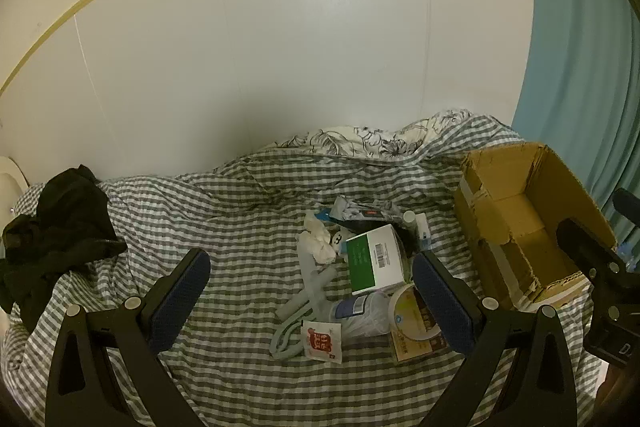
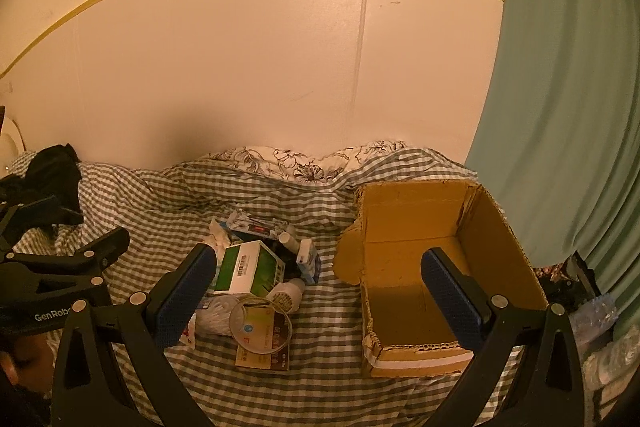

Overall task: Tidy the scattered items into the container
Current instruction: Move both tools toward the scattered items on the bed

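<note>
- The left gripper (image 1: 310, 281) stood as wide as it would go, nothing between its pads, hovering tilted down over the pile on the bed (image 1: 224, 359).
- The right gripper (image 2: 318, 289) was just as wide and just as empty, poised between the pile and the cardboard box (image 2: 508, 247).
- The box sat open on the checked cover to the right of the clutter, and it looked empty, so I judged the tidying had not yet begun.
- The scattered items lay heaped together: a green-and-white carton (image 1: 376, 259) on top, a round tub (image 1: 412, 311) and a white bottle (image 2: 286, 295) near it, a red sachet (image 1: 322, 341) at the front, crumpled tissue (image 1: 318, 241) behind.
- Deeper in the heap things were too tangled to name, possibly a tube.
- The next move called for lowering one gripper onto an outlying piece, closing on it and carrying it over the box wall.
</note>
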Demonstrator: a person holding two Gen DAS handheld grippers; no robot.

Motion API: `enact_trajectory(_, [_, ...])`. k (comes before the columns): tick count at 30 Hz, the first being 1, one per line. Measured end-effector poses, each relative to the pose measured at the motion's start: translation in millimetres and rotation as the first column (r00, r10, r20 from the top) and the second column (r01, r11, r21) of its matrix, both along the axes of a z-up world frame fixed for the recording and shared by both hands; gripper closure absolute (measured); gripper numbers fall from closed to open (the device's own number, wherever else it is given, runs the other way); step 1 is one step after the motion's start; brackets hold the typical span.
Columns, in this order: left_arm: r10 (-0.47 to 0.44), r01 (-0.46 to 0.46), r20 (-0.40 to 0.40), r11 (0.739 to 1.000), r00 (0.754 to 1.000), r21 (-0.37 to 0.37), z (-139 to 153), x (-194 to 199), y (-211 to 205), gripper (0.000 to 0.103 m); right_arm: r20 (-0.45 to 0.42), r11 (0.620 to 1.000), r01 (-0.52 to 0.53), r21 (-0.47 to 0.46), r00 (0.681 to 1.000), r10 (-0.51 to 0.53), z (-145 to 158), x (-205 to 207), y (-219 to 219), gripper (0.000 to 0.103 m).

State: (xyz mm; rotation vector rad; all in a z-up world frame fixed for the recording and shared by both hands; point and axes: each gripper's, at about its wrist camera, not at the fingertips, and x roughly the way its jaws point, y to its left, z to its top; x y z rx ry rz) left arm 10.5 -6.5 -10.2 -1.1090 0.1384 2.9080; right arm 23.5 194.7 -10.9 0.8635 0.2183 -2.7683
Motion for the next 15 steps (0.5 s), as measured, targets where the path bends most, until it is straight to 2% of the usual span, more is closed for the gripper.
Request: enact_trajectory(15, [-0.007, 0.007, 0.007, 1.000, 1.000, -0.028, -2.4, 0.3, 6.1, 0.000, -0.004, 1.000, -0.001, 0.002, 1.000, 0.001, 2.3, -0.4, 2.8, 0.000])
